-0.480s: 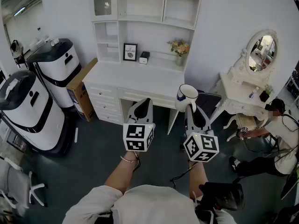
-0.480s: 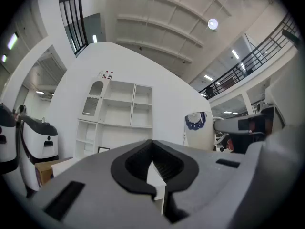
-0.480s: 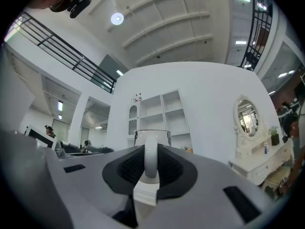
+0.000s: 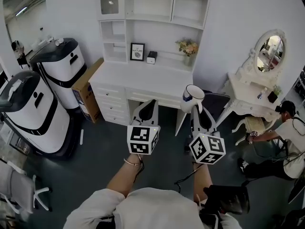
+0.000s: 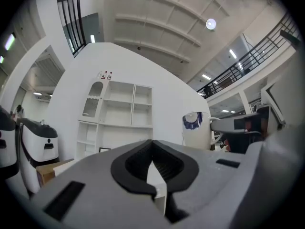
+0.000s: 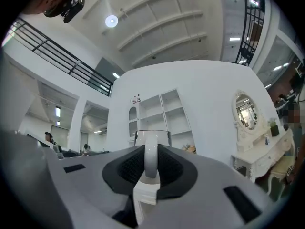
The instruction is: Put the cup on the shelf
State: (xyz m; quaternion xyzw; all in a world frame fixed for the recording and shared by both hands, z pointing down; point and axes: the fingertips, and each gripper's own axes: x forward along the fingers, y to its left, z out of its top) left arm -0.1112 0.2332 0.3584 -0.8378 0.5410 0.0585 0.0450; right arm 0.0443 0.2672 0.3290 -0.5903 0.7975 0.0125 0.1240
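Cup (image 4: 192,96) carrying needs only 1 gripper: the left gripper (image 4: 148,105) is idle, fingers pressed together on nothing, while the right gripper (image 4: 196,110) clamps the handle (image 6: 150,156) between its fingers, cup body just beyond them, shelf (image 4: 157,61) and counter (image 4: 143,78) well ahead.

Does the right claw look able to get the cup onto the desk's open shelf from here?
Probably yes: the right claw grips the cup by its handle, and nothing seems to stand between it and the shelf.
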